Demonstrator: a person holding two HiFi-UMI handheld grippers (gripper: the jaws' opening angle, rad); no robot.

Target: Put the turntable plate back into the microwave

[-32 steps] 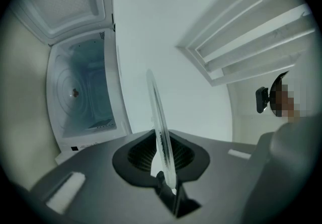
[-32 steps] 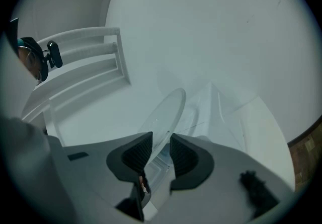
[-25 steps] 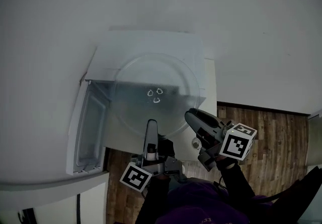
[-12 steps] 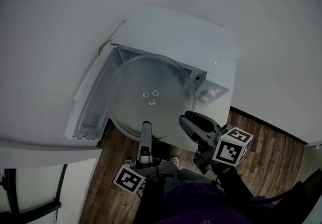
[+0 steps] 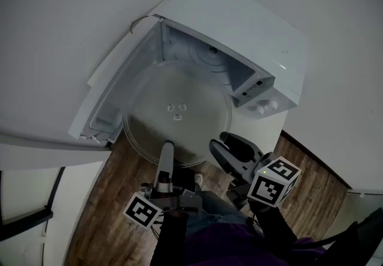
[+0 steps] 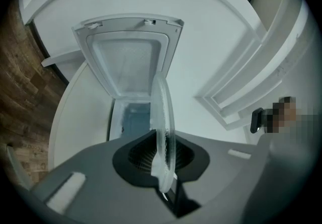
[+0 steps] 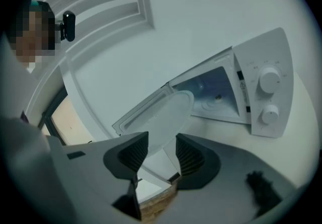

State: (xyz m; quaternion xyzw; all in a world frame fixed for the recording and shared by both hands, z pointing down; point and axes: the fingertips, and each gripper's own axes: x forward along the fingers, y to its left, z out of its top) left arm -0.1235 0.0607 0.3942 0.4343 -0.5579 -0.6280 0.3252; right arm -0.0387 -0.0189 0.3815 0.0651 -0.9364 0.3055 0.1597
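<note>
Left hand-held gripper (image 5: 167,145) pinches the near rim of the turntable plate (image 5: 177,112). Right hand-held gripper (image 5: 227,144) has its jaws spread; they've just been opening, nothing clamped, tips just beside the rim. Plate hangs at the mouth of the open microwave (image 5: 239,26). Looks like glass: stiff, heavyish, slick, brittle. One-edge pinch looks marginal; I'd grip the rim on both sides.

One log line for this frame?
left tool: shut on turntable plate rim | right tool: jaws just opened, nothing pinched | microwave: door open, turntable plate not yet inside
</note>
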